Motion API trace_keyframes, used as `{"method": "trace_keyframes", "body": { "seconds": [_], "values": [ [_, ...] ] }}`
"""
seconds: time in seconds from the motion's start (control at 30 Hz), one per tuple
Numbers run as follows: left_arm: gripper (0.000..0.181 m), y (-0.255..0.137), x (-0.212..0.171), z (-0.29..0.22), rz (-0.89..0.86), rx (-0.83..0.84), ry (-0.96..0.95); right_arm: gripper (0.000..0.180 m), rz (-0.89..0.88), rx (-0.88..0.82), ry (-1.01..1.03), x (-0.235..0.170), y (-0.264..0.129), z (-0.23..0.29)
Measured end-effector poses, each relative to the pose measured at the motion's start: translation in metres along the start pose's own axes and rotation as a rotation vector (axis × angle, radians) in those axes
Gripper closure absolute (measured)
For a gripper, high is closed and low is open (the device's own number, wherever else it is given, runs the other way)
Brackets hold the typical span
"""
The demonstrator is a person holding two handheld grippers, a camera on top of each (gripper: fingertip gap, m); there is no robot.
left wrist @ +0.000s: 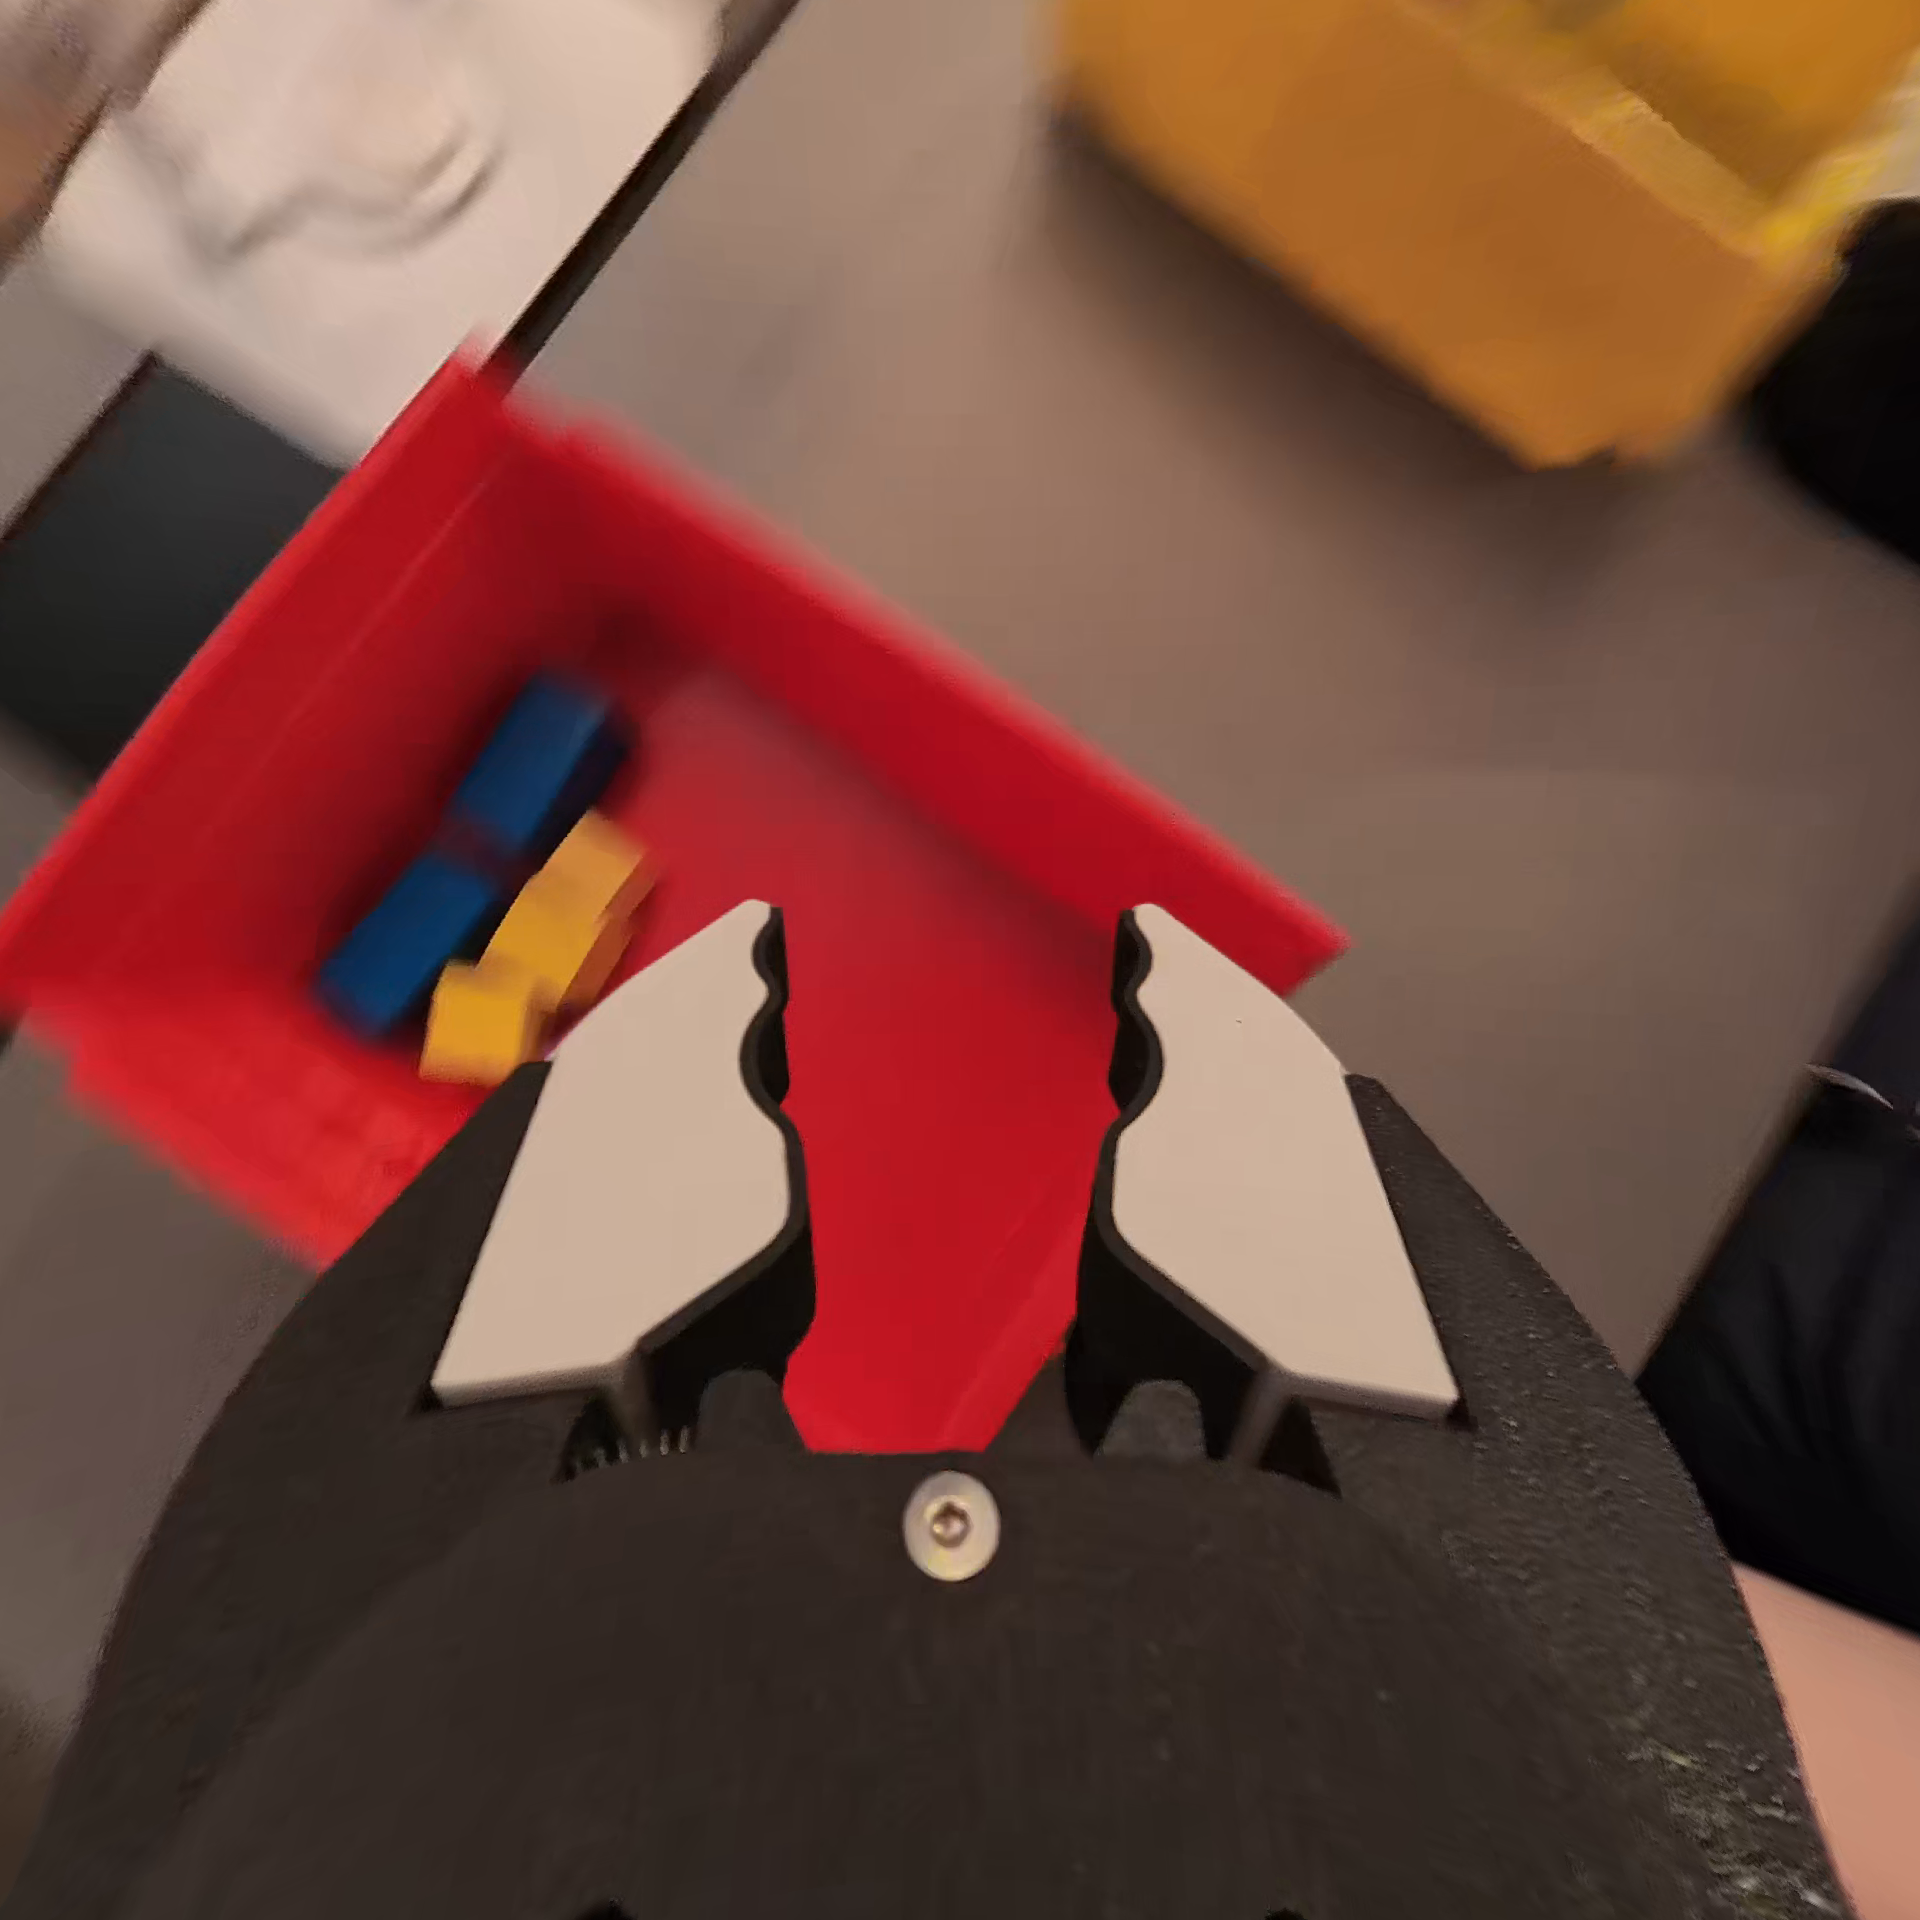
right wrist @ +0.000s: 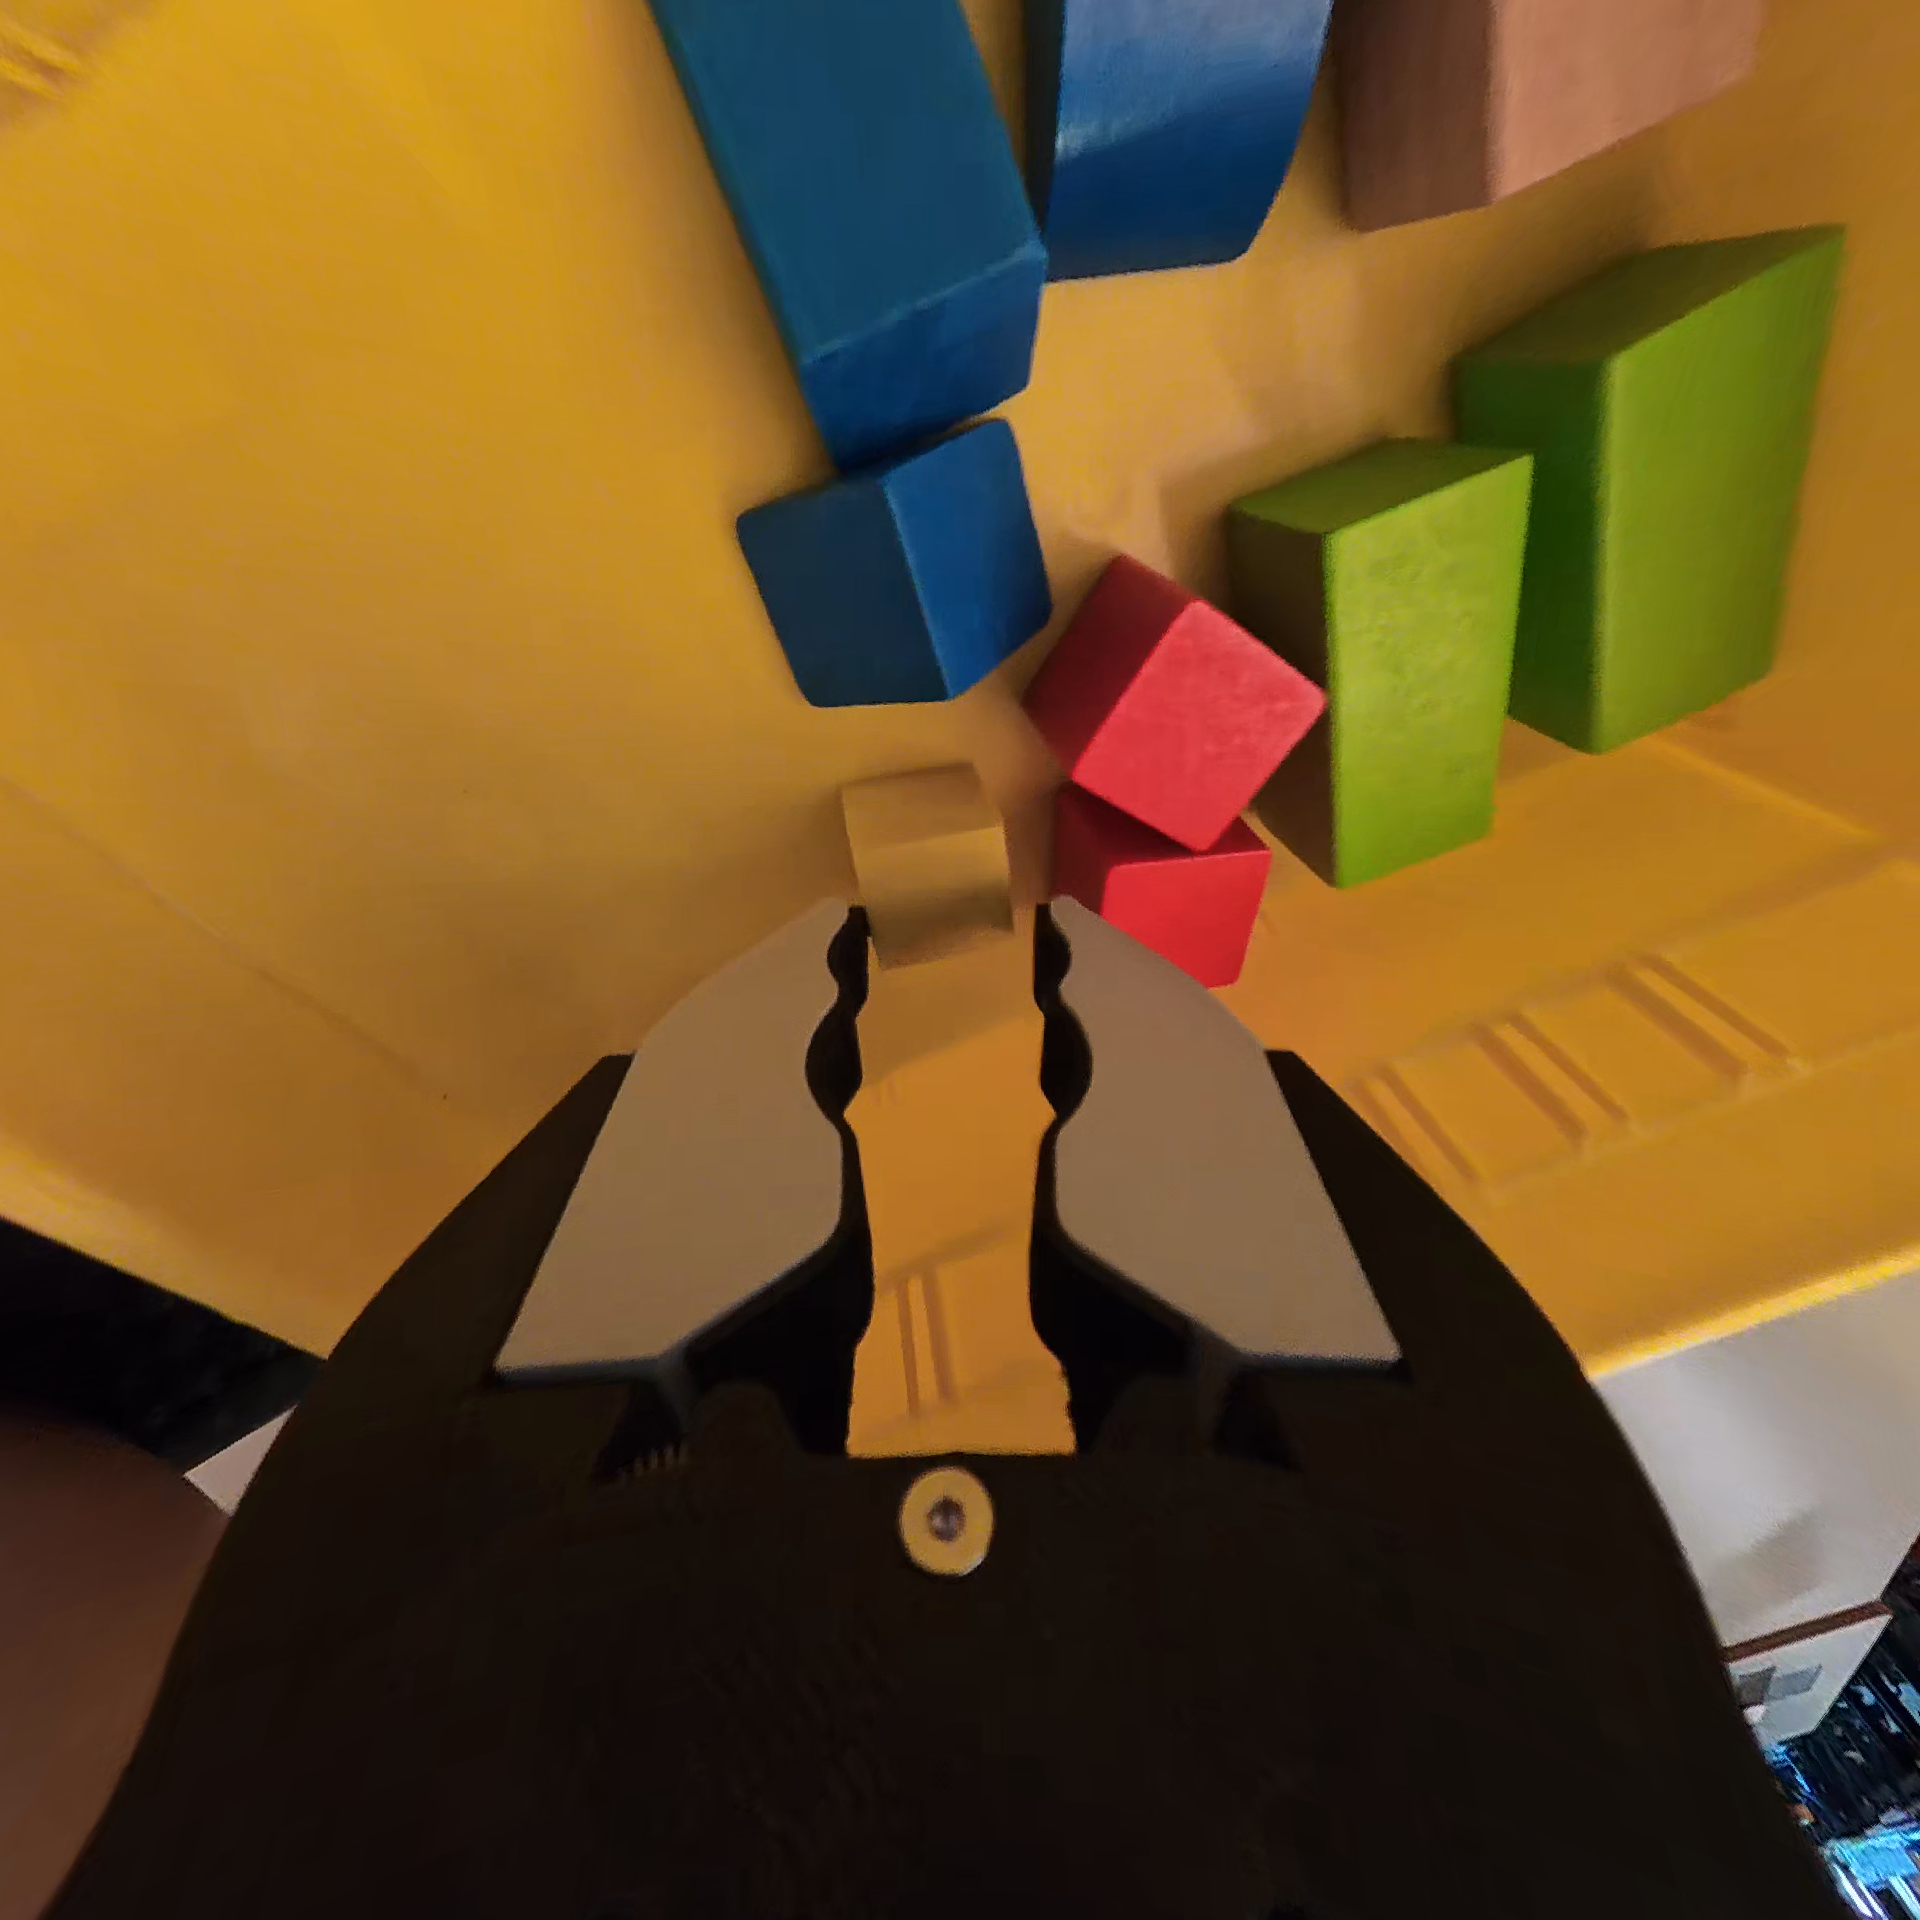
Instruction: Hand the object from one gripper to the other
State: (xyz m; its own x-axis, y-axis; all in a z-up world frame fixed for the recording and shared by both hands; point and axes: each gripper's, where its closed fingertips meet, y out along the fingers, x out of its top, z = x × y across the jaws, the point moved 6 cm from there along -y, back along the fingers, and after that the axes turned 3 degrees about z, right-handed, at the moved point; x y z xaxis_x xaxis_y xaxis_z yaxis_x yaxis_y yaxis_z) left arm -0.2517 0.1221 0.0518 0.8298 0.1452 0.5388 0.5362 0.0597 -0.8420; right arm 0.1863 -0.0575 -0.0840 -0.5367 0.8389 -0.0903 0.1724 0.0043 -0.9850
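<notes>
On the left wrist view, my left gripper (left wrist: 948,914) hangs spread and empty over the red tray (left wrist: 935,748) holding blue and yellow blocks (left wrist: 488,883). On the right, my right gripper (right wrist: 943,914) straddles the pale yellow block (right wrist: 925,857) in the yellow bin (right wrist: 364,623); I cannot tell whether it grips.

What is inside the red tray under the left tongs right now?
The red tray holds two blue blocks and yellow blocks, bunched against one wall. The open left tongs cover its near part, so anything there is hidden.
</notes>
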Motion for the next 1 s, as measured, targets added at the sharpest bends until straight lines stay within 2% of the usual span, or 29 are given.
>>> {"method": "trace_keyframes", "body": {
  "seconds": [0.27, 0.4, 0.67, 1.0],
  "values": [
    [0.125, 0.035, -0.035, 0.058, 0.23, 0.162, -0.41, 0.143, -0.126, -0.135, -0.014, 0.001, -0.037, 0.0],
    [0.123, 0.063, -0.044, 0.078, 0.295, 0.211, -0.523, 0.143, -0.15, -0.149, -0.058, 0.003, -0.047, 0.009],
    [0.122, 0.09, -0.064, 0.103, 0.444, 0.358, -0.582, 0.143, -0.174, -0.134, -0.105, 0.009, -0.052, 0.018],
    [0.133, 0.114, -0.075, 0.11, 0.489, 0.308, -0.609, 0.143, -0.18, -0.146, -0.115, 0.005, -0.056, 0.019]
  ]
}}
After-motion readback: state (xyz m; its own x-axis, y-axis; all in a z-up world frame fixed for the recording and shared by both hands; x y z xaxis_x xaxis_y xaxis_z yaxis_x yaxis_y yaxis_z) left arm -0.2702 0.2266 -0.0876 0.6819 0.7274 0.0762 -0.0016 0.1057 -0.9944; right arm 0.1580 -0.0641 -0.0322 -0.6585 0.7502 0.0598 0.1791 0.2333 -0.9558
